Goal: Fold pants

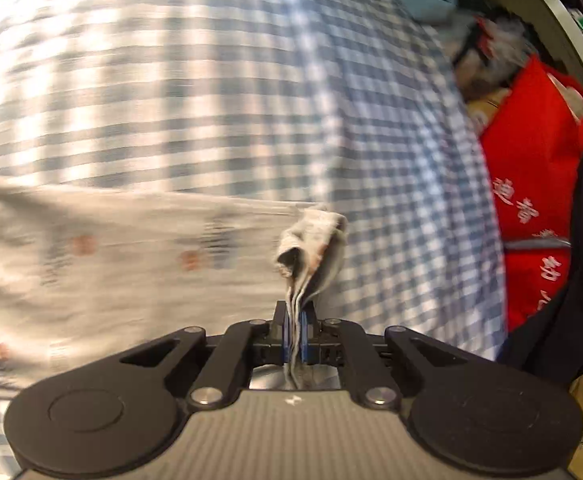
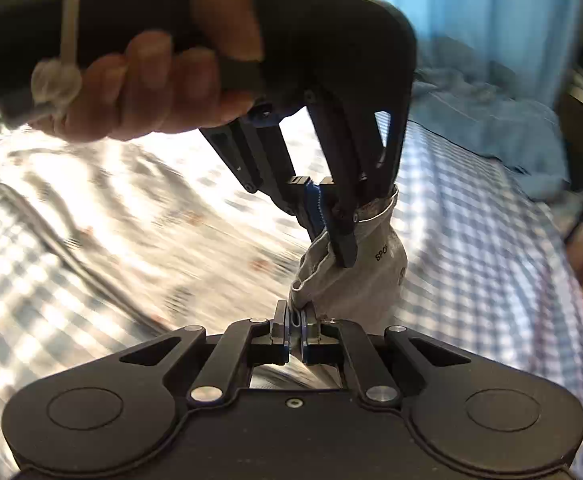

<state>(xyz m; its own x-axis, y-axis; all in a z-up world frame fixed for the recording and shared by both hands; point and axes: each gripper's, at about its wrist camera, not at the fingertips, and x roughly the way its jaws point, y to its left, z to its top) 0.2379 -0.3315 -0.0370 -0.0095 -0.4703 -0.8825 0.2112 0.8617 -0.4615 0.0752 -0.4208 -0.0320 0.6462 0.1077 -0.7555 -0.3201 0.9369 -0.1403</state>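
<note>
Over the checked bed sheet (image 1: 251,80), the left gripper (image 1: 296,320) has its jaws pinching a bunched edge of the pale printed pants (image 1: 111,248), which trail away to the left across the bed. The right gripper (image 2: 296,322) has its jaws pinching another fold of the pants (image 2: 355,280) just beside it. A hand (image 2: 151,92) holds the left gripper (image 2: 331,224). A red bag (image 1: 531,184) stands beside the bed.

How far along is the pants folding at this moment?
Early to midway. Done: both grippers have a pinch on the pants. In hand: the left gripper and the right gripper are shut on bunched ends of the light fabric, close together above the checked sheet. Left: the rest of the pants trails loose across the bed, with no neat fold laid down yet.
</note>
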